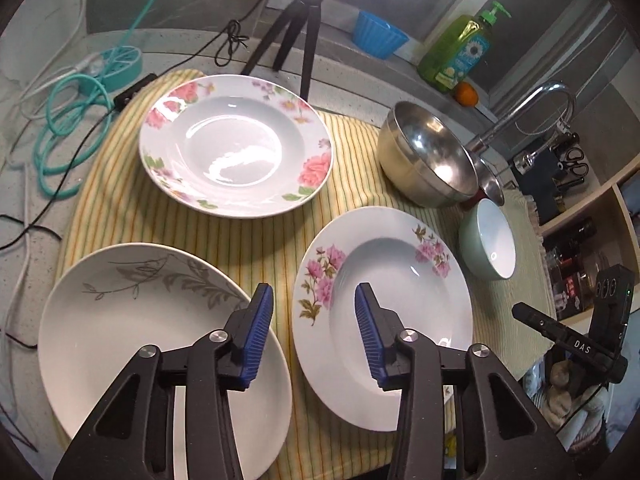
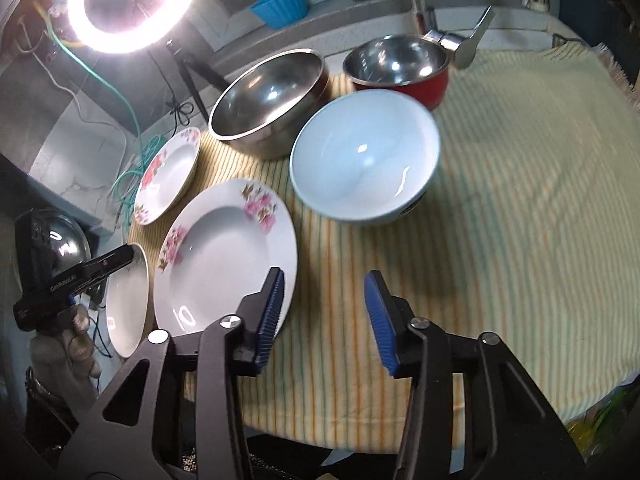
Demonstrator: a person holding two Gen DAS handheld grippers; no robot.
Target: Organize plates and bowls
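We hold the left gripper [image 1: 314,336] and the right gripper [image 2: 324,316] empty, fingers apart. Three plates and the bowls lie on the striped cloth [image 2: 520,200]. The nearest plate [image 1: 384,316] looks glazed, slippery and fragile, so we would take it by the rim.

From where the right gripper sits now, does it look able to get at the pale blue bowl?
Probably yes. The right gripper is open and empty, and only bare striped cloth lies between it and the pale blue bowl, whose near rim is exposed.
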